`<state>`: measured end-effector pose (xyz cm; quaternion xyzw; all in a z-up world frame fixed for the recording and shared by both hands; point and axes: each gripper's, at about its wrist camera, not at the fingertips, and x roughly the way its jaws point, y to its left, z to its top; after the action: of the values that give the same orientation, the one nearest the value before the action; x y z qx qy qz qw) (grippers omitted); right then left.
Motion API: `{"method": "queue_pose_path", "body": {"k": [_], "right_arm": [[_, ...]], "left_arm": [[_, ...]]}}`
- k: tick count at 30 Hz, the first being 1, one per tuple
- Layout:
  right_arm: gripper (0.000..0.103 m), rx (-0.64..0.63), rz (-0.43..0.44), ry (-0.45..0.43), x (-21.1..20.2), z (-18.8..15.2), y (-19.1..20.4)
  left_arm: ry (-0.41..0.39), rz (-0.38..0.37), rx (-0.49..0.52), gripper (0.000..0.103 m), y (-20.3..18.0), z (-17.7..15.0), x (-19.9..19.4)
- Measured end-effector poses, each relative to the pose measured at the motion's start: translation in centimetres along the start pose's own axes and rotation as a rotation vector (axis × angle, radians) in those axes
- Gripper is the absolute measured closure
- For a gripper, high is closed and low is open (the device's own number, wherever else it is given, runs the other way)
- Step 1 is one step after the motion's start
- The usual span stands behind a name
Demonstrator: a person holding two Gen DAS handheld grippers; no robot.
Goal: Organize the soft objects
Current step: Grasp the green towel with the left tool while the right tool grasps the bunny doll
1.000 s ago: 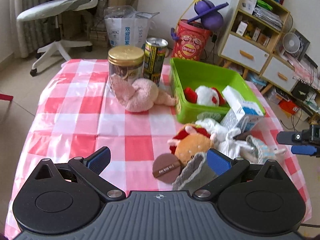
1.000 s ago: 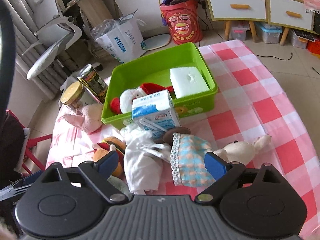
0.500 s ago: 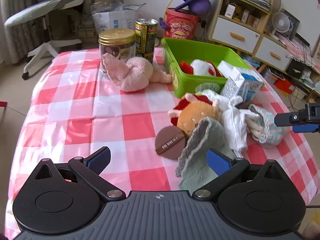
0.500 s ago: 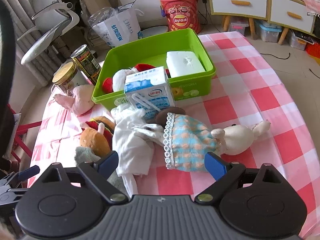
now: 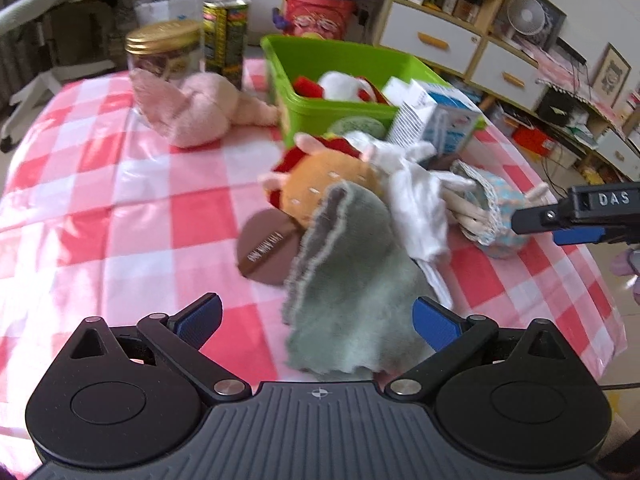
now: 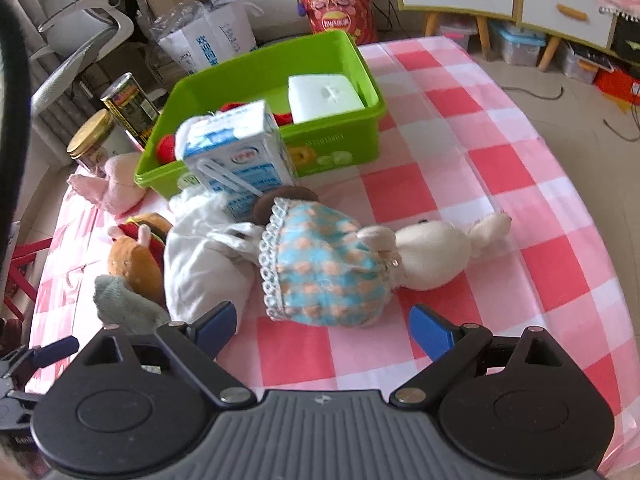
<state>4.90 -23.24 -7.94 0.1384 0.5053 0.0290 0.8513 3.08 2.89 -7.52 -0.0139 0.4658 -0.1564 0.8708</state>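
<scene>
The left gripper (image 5: 316, 316) has its jaws wide, with nothing squeezed; the fuzzy grey-green cloth (image 5: 348, 292) lies right in front of it. The right gripper (image 6: 322, 324) is wide too, empty, and the cream rabbit doll in a blue dotted dress (image 6: 332, 264) lies just past its tips.

All places are told from the green plastic box (image 6: 340, 148). The soft things sit in a pile on the near side of it. The cloth is light and floppy, so pinch a bunched-up part. The doll is squashy; its dress middle looks best to take.

I count one cloth, one white rag (image 6: 200, 264), one burger plush (image 5: 328, 188), one doll and one pink plush (image 5: 200, 108) left of the box. One milk carton (image 6: 236, 160) touches the box, and behind the box's left side stand one jar (image 5: 164, 52) and one can (image 5: 226, 36)
</scene>
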Motion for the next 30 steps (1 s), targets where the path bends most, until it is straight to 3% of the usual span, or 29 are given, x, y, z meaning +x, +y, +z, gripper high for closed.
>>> {"method": "queue_pose_path", "body": {"k": [5, 11, 13, 17, 23, 25, 30], "right_arm": [[0.032, 0.030, 0.012, 0.001, 0.0, 0.1, -0.6], [0.032, 0.049, 0.026, -0.007, 0.3, 0.4, -0.8], [0.032, 0.059, 0.039, -0.015, 0.4, 0.5, -0.9], [0.033, 0.103, 0.053, -0.040, 0.9, 0.9, -1.3], [0.043, 0.116, 0.010, -0.017, 2.9, 1.4, -1.9], [0.052, 0.112, 0.005, 0.001, 3.6, 1.4, -2.1], [0.069, 0.107, 0.001, 0.029, 5.0, 1.3, -2.1]], "left_arm": [[0.020, -0.044, 0.036, 0.010, -1.4, -0.5, 0.7], [0.012, -0.074, 0.093, 0.028, -2.8, -0.9, 1.0], [0.008, -0.072, 0.106, 0.037, -3.1, -0.8, 1.2], [0.018, -0.044, 0.133, 0.045, -3.6, -0.8, 2.1], [0.037, 0.017, 0.163, 0.065, -4.1, -0.9, 3.0], [0.042, 0.027, 0.157, 0.079, -4.1, -0.7, 2.9], [0.059, 0.009, 0.105, 0.091, -3.6, -0.2, 2.3]]}}
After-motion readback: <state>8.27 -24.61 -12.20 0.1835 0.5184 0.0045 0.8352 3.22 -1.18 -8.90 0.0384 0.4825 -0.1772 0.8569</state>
